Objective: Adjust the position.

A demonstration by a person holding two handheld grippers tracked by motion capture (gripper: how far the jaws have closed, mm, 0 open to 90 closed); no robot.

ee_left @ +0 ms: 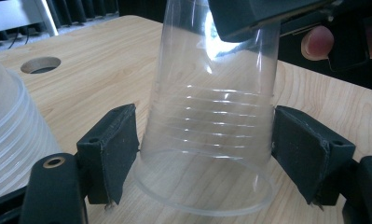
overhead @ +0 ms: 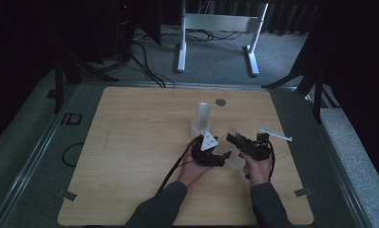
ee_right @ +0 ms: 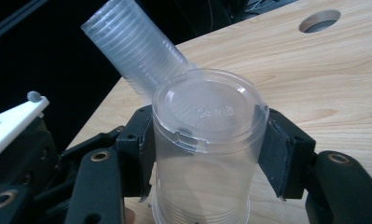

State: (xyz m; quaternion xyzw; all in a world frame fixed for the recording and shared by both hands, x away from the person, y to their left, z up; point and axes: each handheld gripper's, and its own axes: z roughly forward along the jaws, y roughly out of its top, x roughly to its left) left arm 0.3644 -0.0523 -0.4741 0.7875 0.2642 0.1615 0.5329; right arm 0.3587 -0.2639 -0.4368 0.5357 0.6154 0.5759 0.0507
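Observation:
A clear plastic cup (overhead: 233,138) is held between both grippers over the front middle of the wooden table (overhead: 130,142). In the left gripper view the cup (ee_left: 211,116) is mouth down and tilted, its rim just over the wood. My left gripper (ee_left: 204,154) has a pad against each side of the wall near the rim. In the right gripper view my right gripper (ee_right: 207,154) is shut on the cup (ee_right: 207,121) just below its closed base, which faces the camera. From above, the left gripper (overhead: 225,155) and the right gripper (overhead: 231,138) meet at the cup.
A stack of nested clear cups (overhead: 201,118) stands just behind the left gripper, also seen as the stack (ee_left: 11,130) and the stack (ee_right: 132,46). A round hole (overhead: 220,101) is in the table's far side. A white strip (overhead: 275,134) lies to the right.

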